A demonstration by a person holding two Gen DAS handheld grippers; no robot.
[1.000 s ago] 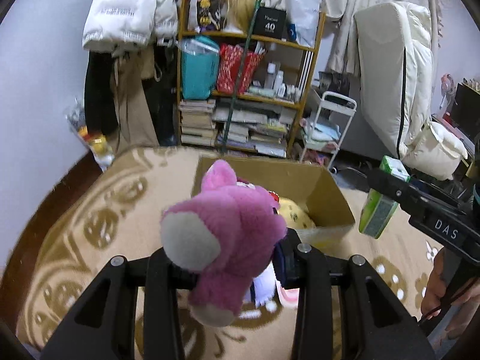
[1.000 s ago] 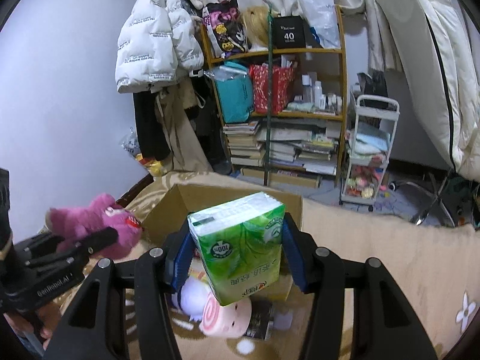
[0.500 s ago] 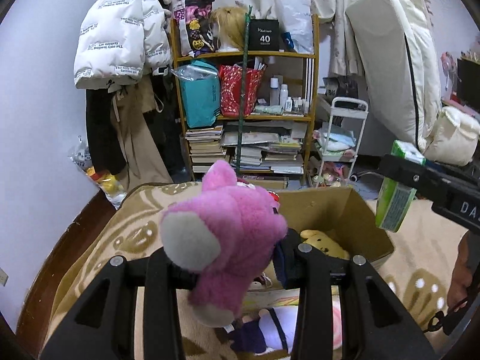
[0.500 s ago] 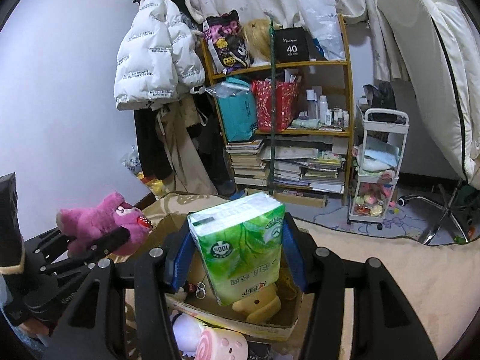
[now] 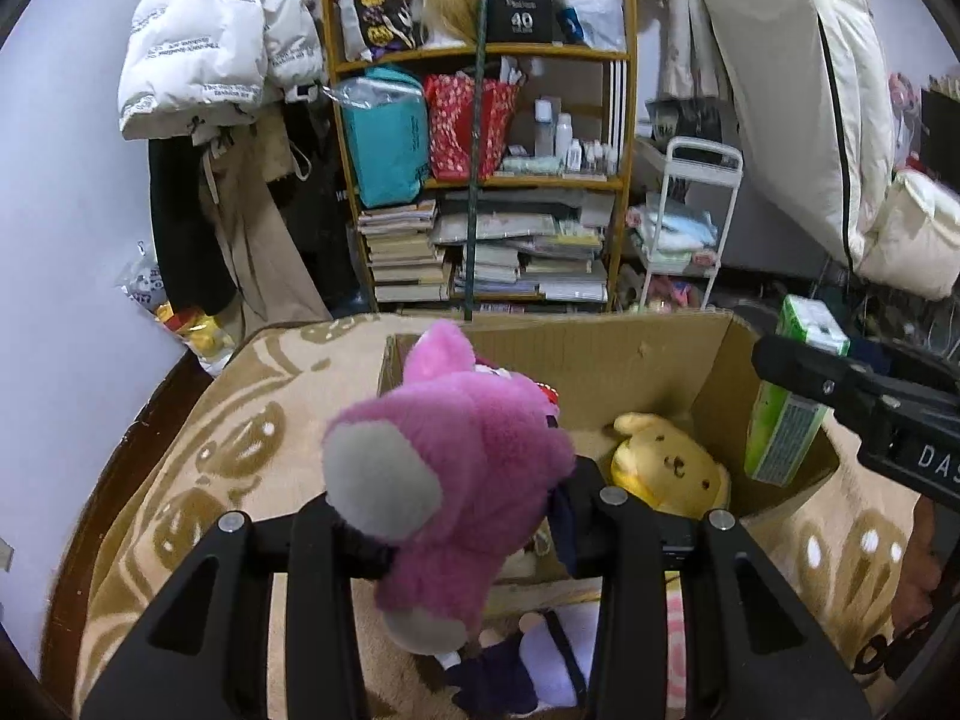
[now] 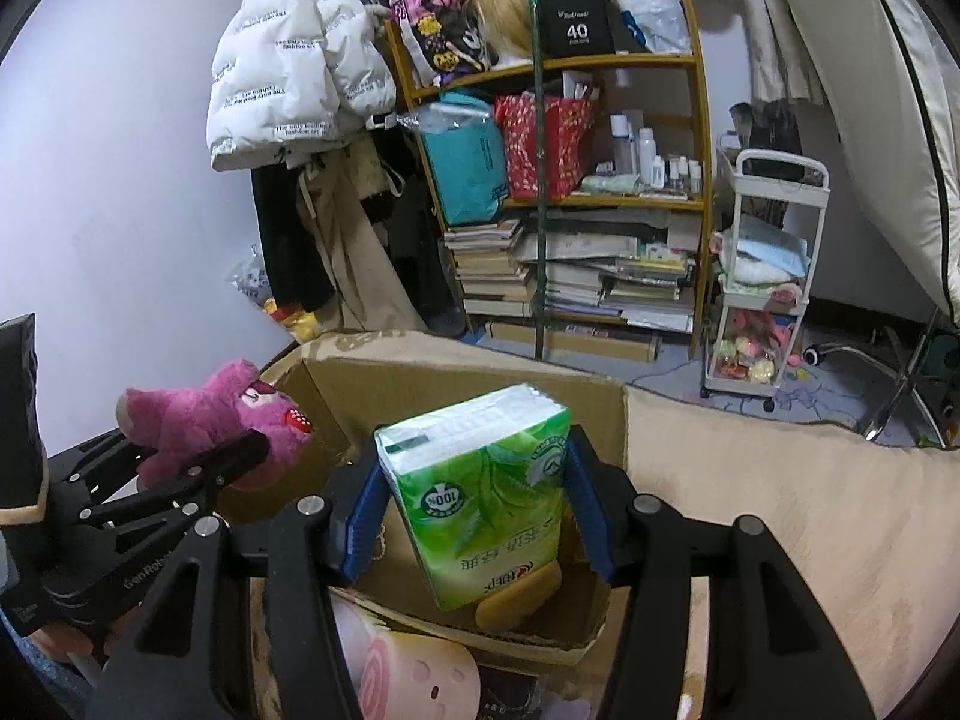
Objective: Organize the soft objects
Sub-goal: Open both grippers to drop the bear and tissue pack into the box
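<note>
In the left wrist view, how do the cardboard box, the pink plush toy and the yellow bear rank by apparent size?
1. cardboard box
2. pink plush toy, though nearness to the camera enlarges it
3. yellow bear, partly hidden

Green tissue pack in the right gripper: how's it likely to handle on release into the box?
The green tissue pack looks soft-wrapped, so it probably dents slightly under the right gripper. Likely light for its bulk. Flat-sided, so it should land without rolling, perhaps tipping against the yellow bear in the cardboard box.
</note>
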